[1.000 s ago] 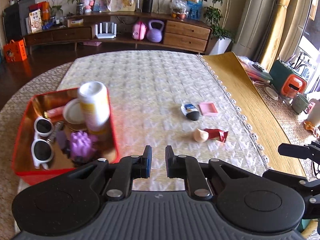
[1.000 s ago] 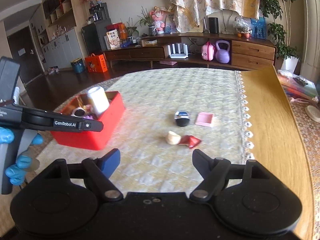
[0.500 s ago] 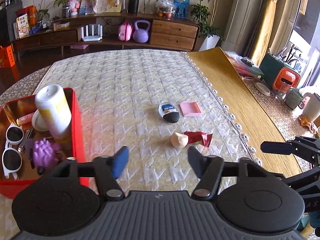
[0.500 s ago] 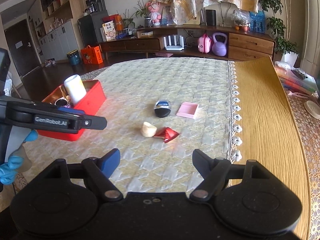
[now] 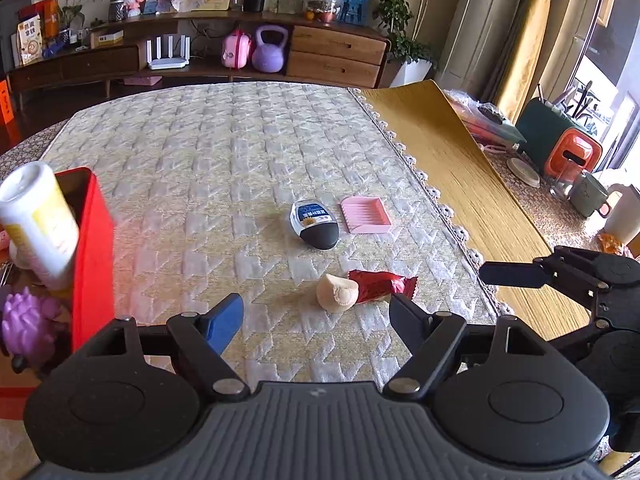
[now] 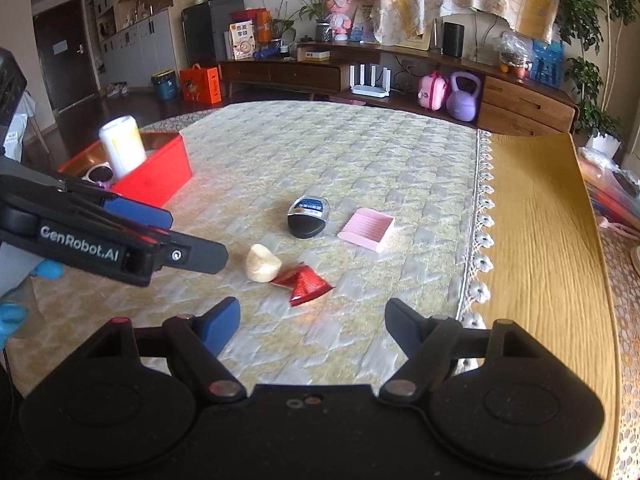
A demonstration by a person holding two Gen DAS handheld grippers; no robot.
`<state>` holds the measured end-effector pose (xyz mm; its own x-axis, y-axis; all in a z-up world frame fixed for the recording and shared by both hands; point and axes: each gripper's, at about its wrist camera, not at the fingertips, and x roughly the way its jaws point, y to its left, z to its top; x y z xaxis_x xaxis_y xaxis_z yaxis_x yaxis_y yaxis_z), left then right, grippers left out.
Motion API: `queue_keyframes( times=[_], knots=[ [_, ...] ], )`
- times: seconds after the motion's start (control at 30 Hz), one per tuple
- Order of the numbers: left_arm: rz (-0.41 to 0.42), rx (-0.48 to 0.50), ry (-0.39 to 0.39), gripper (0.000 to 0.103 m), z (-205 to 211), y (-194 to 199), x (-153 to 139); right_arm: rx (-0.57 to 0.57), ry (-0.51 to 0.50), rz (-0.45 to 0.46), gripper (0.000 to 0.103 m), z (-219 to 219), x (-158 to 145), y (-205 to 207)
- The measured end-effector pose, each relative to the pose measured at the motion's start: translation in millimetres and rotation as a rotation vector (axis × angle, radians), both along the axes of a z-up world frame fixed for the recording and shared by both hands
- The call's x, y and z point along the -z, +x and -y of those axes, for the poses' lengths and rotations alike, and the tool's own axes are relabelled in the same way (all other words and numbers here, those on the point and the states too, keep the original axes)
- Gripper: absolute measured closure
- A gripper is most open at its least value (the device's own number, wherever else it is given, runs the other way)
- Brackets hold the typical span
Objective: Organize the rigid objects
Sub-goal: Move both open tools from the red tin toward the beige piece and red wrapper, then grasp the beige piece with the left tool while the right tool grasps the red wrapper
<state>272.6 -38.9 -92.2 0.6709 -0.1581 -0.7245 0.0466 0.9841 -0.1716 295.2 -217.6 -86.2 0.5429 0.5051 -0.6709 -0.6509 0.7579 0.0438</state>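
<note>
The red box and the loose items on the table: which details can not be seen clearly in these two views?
- Red box: left wrist view, cut off by the left edge, so most contents are hidden.
- Sunglasses: right wrist view, partly behind the box wall and the left gripper.
- Label on the small black-capped bottle: print too small to read in both views.

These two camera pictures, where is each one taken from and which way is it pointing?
Left wrist: mounted on the left gripper, looking forward over its open fingers at the cream shell-like piece; the right gripper pokes in at the right edge.
Right wrist: mounted on the right gripper, fingers open, facing the same table; the left gripper and a blue-gloved hand show at left.
Shared: the red box, red wrapper, dark bottle and pink tray.
</note>
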Motion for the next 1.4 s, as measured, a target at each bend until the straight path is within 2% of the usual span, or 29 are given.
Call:
queue_keyframes(
  times=[0.2,0.27,0.47,0.53,0.6,0.8,0.97,1.07,1.4],
  knots=[
    [-0.009,0.015,0.027,0.023,8,18,13,-0.053,-0.021,0.008,0.032,-6,11,14],
    [-0.018,0.009,0.015,0.023,8,23,19,-0.065,-0.014,0.014,0.036,-8,13,17],
    [-0.030,0.006,0.017,0.024,9,34,30,-0.079,-0.006,0.002,0.053,-12,23,24],
    [-0.042,0.004,0.005,0.024,8,37,33,-0.075,0.004,-0.004,0.063,-13,27,26],
    [-0.038,0.009,0.013,0.025,9,38,34,-0.076,0.007,-0.003,0.063,-14,28,26],
    [-0.029,0.033,0.010,0.044,13,39,36,-0.092,-0.008,0.031,0.066,-19,30,23],
    [-0.042,0.051,-0.015,0.070,12,42,37,-0.092,-0.004,0.042,0.072,-20,30,20],
    [-0.038,0.055,-0.014,0.073,13,40,37,-0.084,-0.002,0.049,0.072,-20,30,18],
    [-0.039,0.038,-0.012,0.073,10,30,28,-0.041,0.005,0.053,0.072,-18,18,-1]
  ],
)
